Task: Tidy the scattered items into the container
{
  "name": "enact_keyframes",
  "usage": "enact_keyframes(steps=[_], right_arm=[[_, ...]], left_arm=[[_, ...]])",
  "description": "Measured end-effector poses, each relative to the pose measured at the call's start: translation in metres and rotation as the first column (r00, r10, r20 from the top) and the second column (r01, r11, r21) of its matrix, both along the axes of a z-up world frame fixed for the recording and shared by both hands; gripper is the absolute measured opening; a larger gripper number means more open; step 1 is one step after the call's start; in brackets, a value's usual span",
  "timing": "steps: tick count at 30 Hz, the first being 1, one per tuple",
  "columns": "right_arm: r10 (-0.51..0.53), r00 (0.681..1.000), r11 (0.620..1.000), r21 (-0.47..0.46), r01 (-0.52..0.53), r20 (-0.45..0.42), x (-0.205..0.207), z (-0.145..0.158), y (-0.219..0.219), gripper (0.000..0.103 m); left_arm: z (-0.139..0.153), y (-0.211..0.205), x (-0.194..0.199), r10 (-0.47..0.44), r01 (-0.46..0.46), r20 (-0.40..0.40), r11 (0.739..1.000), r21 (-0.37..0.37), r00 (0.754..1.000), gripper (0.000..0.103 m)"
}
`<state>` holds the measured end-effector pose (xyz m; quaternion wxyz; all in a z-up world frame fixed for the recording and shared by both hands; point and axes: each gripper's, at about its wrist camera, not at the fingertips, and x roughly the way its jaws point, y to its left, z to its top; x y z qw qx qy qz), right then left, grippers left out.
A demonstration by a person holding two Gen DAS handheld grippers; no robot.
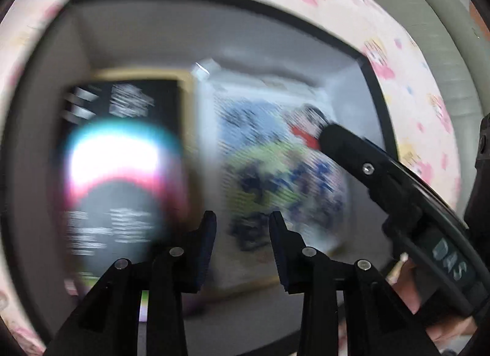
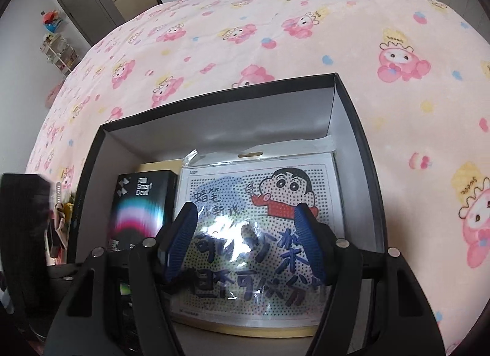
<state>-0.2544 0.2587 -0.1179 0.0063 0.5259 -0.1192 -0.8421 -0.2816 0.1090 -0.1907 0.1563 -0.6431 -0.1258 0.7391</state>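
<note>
Pink bedspread (image 2: 275,28) | box (image 2: 220,88) contents blurred in left view, sharp in right: cartoon sheet (image 2: 260,202), black carton (image 2: 137,202) | left gripper (image 1: 242,218) slightly parted, empty | right gripper (image 2: 245,212) wide, empty

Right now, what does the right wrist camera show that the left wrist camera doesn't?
Only the right wrist view shows a grey door, a shelf by the wall, and the right gripper's blue pads, open and empty. Only the left wrist view shows the left gripper's narrow empty gap. Both show the black box, the cartoon pack, the black carton and the pink bedspread.
</note>
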Motion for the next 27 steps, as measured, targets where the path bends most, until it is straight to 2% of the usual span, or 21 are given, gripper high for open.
enact_keyframes(steps=[3,6,9,11,13,16,19,22,25,27], right_arm=[[0.029,0.999,0.999,0.033,-0.029,0.017,-0.003,-0.005,-0.009,0.067],[0.1,0.994,0.992,0.067,-0.103,0.051,-0.003,-0.013,-0.026,0.067],[0.143,0.988,0.983,0.104,-0.149,0.062,0.006,-0.017,-0.039,0.067],[0.142,0.989,0.985,0.093,-0.146,0.052,0.015,-0.012,-0.042,0.067],[0.117,0.993,0.989,0.085,-0.118,0.018,0.029,-0.002,-0.041,0.067],[0.032,0.998,0.996,0.079,-0.028,-0.051,0.06,0.017,-0.038,0.067],[0.007,0.996,0.999,0.049,-0.003,-0.092,0.091,0.033,-0.048,0.068],[0.016,0.993,0.994,0.111,-0.002,-0.121,0.113,0.048,-0.066,0.067],[0.036,0.989,0.994,0.111,-0.02,-0.141,0.134,0.062,-0.08,0.067],[0.059,0.987,0.993,0.107,-0.043,-0.152,0.147,0.07,-0.093,0.067]], left_arm=[[-0.001,-0.017,-0.003,0.059,-0.059,-0.006,0.998,-0.024,0.998,0.031],[0.002,-0.036,-0.006,0.089,-0.092,-0.029,0.992,-0.091,0.996,0.031],[0.005,-0.037,0.012,0.099,-0.099,-0.033,0.995,-0.017,0.995,0.031],[0.016,-0.042,0.023,0.073,-0.073,-0.081,0.997,0.002,0.994,0.031],[0.034,-0.049,0.035,0.03,-0.033,-0.164,0.999,-0.015,0.986,0.031],[0.048,-0.041,0.051,-0.002,-0.004,-0.255,1.0,-0.023,0.967,0.031],[0.065,-0.044,0.075,-0.032,0.024,-0.306,0.999,-0.031,0.952,0.032],[0.083,-0.053,0.103,-0.071,0.054,-0.35,0.997,-0.057,0.934,0.031],[0.089,-0.061,0.124,-0.084,0.078,-0.364,0.996,-0.031,0.928,0.031],[0.109,-0.085,0.146,-0.085,0.084,-0.366,0.996,-0.02,0.927,0.031]])
